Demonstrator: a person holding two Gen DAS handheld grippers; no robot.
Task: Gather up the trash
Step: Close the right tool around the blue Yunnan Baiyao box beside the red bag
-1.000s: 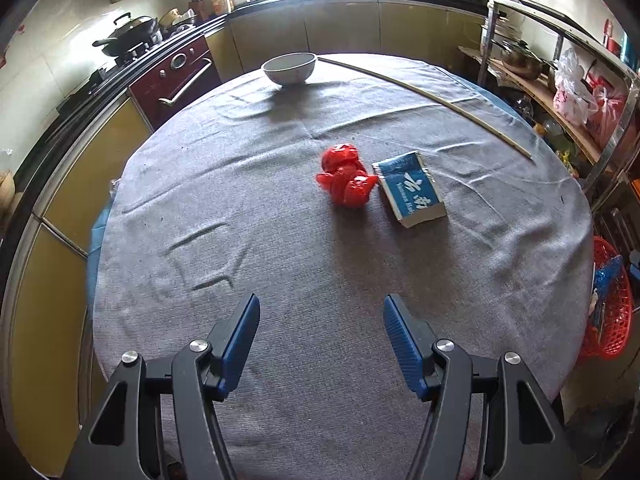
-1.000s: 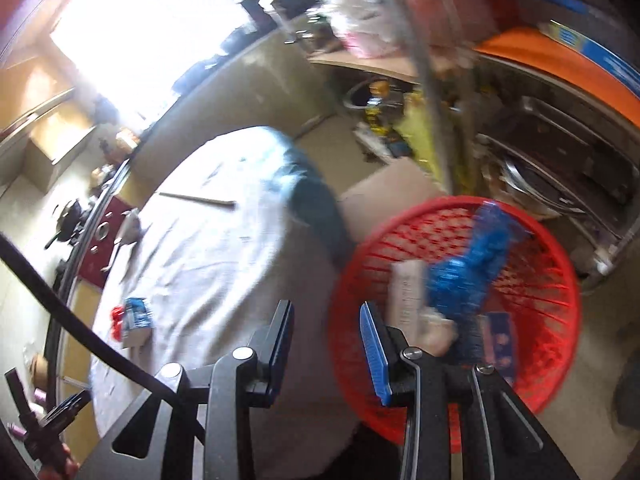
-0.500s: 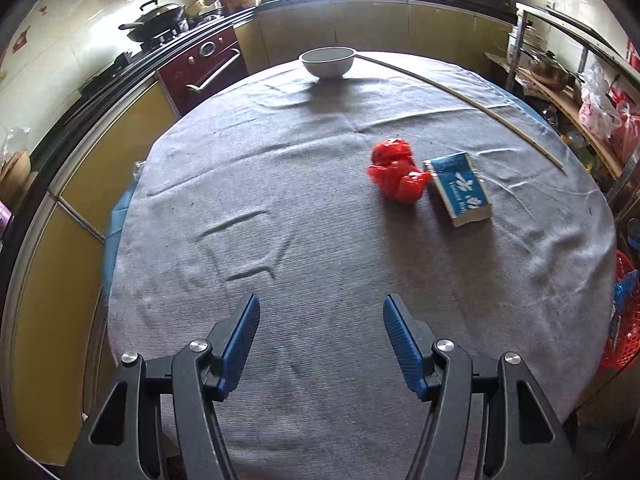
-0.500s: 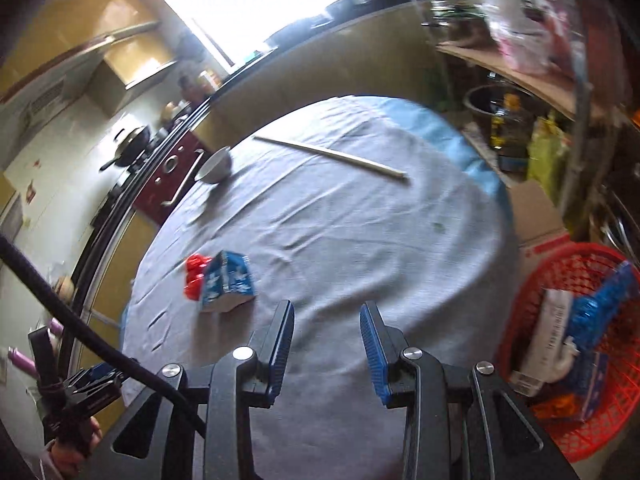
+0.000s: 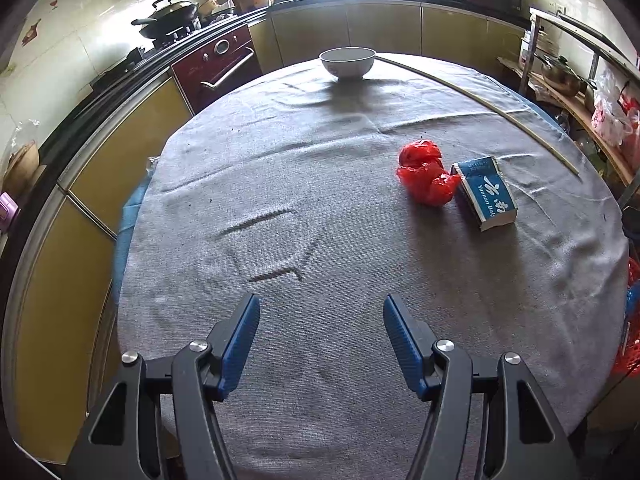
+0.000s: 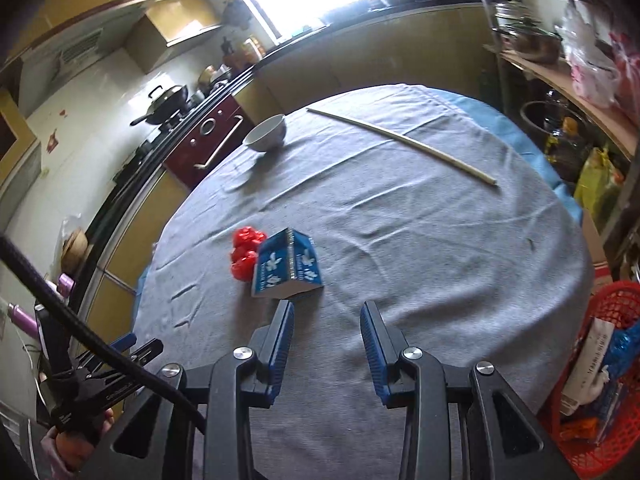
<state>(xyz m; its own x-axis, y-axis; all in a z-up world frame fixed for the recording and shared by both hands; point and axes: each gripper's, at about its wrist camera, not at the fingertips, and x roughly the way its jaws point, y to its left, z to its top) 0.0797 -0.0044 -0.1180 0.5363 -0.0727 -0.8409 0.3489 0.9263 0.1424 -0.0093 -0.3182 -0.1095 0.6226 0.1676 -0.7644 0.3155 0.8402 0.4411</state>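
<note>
Now | right tool (image 6: pixel 326 338) swung from basket (image 6: pixel 612 300) to box (image 6: pixel 288 264), parted, empty | left tool (image 5: pixel 318 336) parted, empty | 2 pieces left: box, red bag (image 6: pixel 243 252) beside it

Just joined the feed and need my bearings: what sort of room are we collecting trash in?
Most likely a home kitchen: a black wok sits on a stove along the counter, a dark red built-in oven is below it, and a round table under grey cloth holds a white ceramic bowl.

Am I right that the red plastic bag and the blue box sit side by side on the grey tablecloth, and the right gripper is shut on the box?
Not quite: the right gripper is open and empty, short of the blue box, as the right wrist view shows. The rest holds.
</note>
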